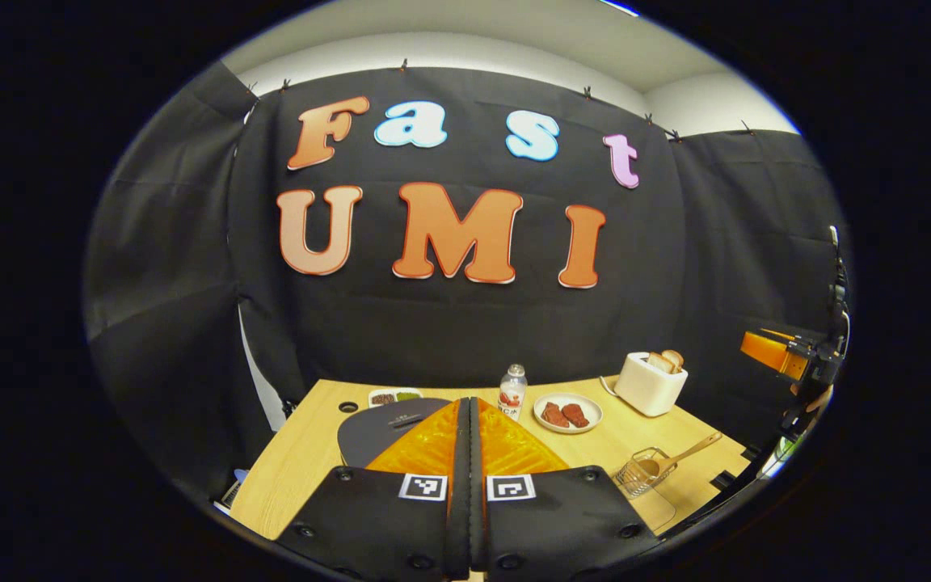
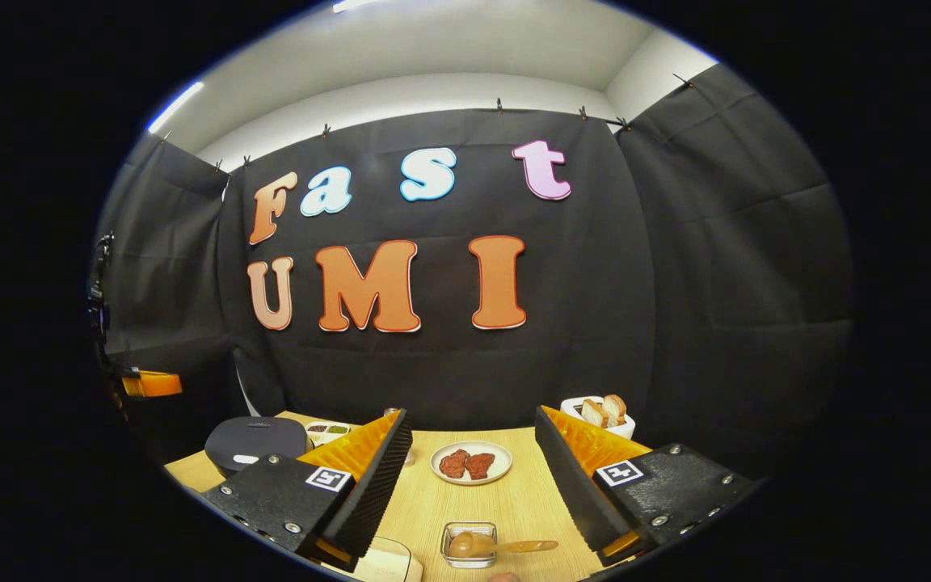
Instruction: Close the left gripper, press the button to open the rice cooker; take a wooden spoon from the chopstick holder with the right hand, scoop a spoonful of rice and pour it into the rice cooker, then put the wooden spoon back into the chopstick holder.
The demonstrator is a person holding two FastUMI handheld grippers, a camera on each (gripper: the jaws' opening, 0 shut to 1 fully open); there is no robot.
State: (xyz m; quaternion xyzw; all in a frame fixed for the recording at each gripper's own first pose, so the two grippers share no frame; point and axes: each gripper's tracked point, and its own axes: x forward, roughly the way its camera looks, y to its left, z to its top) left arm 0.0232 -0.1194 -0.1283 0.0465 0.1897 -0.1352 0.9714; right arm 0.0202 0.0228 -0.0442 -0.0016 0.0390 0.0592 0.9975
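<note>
Black cloth is backing a wooden table [image 1: 304, 461], where the dark rice cooker [image 1: 389, 428] is sitting with its lid down, just ahead of the left gripper [image 1: 469, 440], whose fingers are pressing together with nothing between them. To the right, the wooden spoon [image 1: 680, 457] is leaning in the wire chopstick holder [image 1: 638, 475]. The right gripper [image 2: 473, 477] is hanging wide apart above the table, framing a plate of meat [image 2: 471, 463]; the toaster [image 2: 603, 416] is standing behind.

Walls: I see black cloth [image 2: 716, 267] clipped up on three sides.
Above: white wall [image 2: 433, 93], ceiling light strip [image 2: 174, 105].
Furniture: light wooden table [image 2: 514, 493] against the cloth.
</note>
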